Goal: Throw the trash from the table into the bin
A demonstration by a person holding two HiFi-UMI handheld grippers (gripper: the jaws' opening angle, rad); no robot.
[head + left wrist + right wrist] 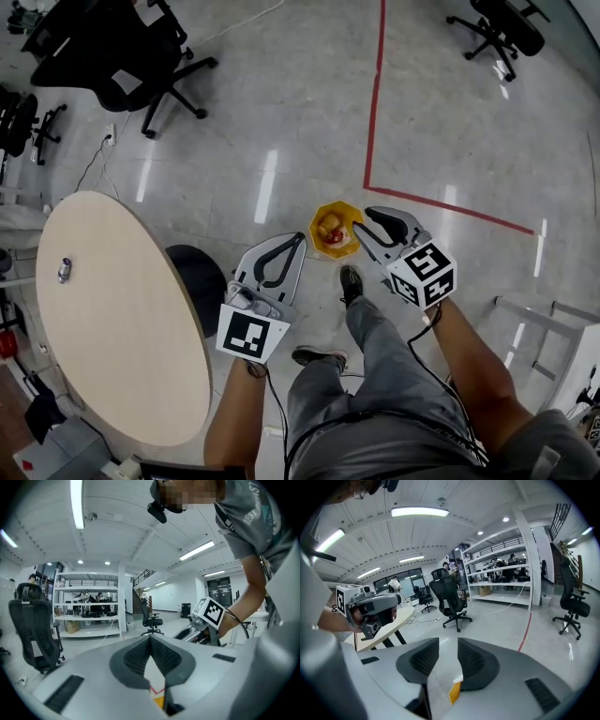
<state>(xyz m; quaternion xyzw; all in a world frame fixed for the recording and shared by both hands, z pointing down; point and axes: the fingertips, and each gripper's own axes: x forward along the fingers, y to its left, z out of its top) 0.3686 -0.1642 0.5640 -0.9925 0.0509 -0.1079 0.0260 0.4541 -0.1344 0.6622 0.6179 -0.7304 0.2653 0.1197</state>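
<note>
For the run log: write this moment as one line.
left gripper: shut, empty | right gripper: open, empty | bin: trash inside | table: one item on it

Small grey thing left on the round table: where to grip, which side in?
Take the small grey thing across its narrow middle, coming straight down from above. It looks slightly elongated and sits alone on the table, so a side approach gains nothing. Its exact shape is too small to tell.

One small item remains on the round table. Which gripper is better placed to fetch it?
Left, probably: the left gripper hangs nearer the table and its small item; the right gripper is farther off, beside the yellow bin. Both are empty.
</note>
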